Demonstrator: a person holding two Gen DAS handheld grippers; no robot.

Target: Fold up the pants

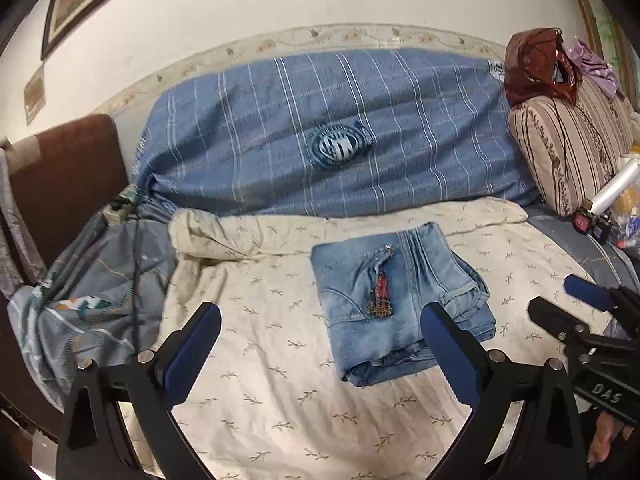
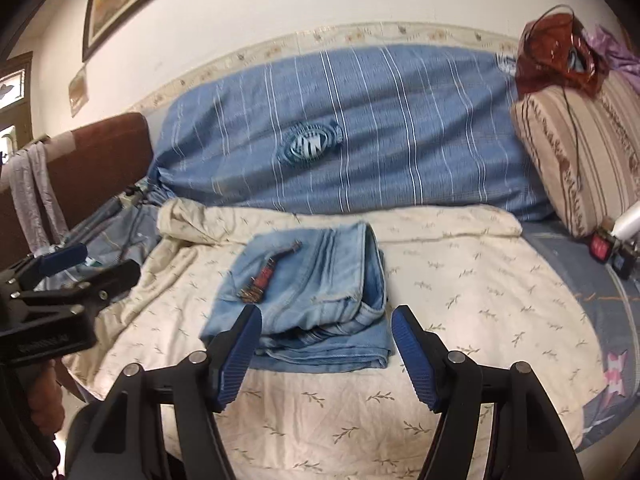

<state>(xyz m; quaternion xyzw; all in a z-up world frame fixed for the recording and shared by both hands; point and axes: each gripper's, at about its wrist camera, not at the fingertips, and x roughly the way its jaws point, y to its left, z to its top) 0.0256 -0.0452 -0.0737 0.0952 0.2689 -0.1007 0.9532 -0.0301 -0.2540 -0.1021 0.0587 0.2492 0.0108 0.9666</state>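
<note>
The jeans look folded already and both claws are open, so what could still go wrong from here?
1. The jeans lie on a soft, wrinkled cream sheet; a nudge from the open right gripper, which is close to their near edge, could shift the layers.
2. That near edge shows loose, uneven layers, so the stack might slump open.
3. The left gripper, also open, has one finger in front of the jeans; closing could snag the fabric.

Your folded pants (image 1: 400,300) lie on the sheet (image 1: 280,380), the long bolster (image 1: 320,132) behind them, a cushion (image 1: 568,144) to its right.
</note>
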